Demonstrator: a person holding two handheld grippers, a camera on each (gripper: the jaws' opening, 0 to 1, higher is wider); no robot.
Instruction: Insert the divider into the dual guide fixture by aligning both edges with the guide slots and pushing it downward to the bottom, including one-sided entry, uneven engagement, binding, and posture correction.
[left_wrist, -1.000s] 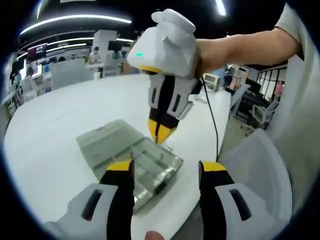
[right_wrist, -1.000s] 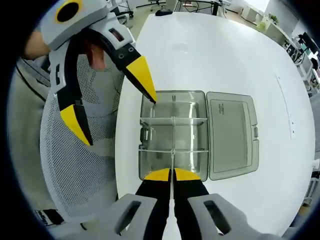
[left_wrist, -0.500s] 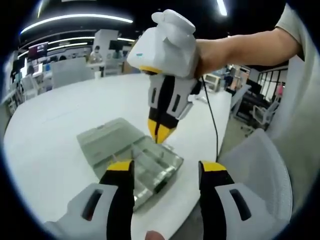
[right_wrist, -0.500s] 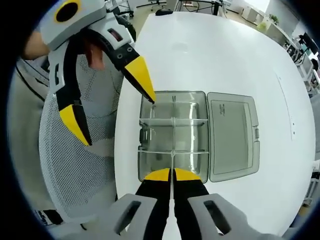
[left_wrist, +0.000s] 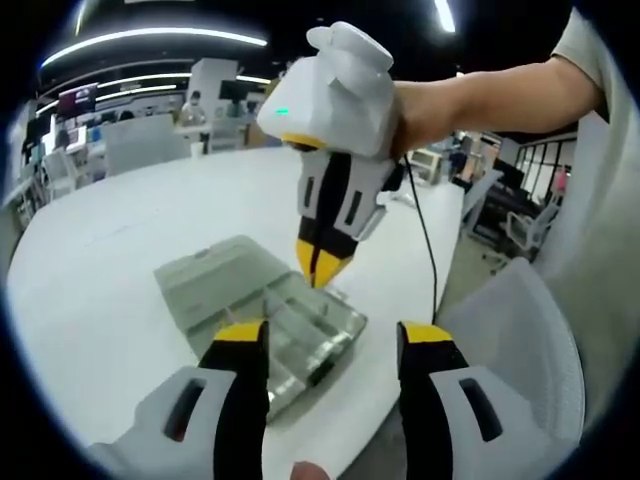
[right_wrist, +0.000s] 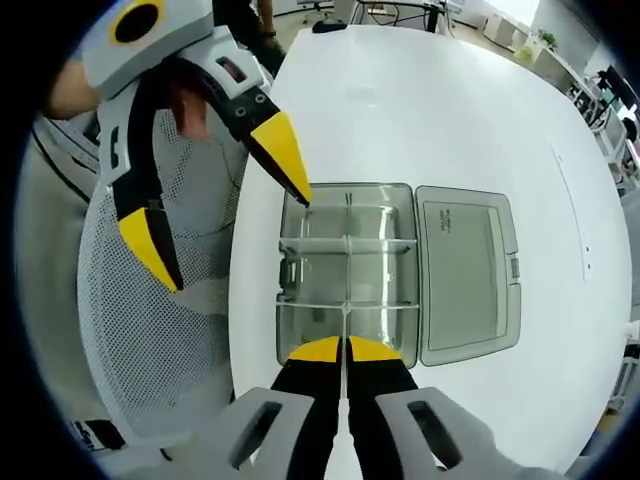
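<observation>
box (right_wrist: 347, 275) top open | hinged lid (right_wrist: 468, 270) blocks one side | table (right_wrist: 420, 110) beyond bare

White round table (right_wrist: 420, 110), grey mesh chair (right_wrist: 165, 340) beside it (at its edge), black cable (left_wrist: 428, 250)

Clear grey box (right_wrist: 345, 270) on white table (right_wrist: 420, 110); gripper (right_wrist: 343, 349) black with yellow tips, white body.

Open-plan office: rows of desks (left_wrist: 130, 140), office chairs (left_wrist: 525, 228), ceiling strip lights (left_wrist: 150, 40).
</observation>
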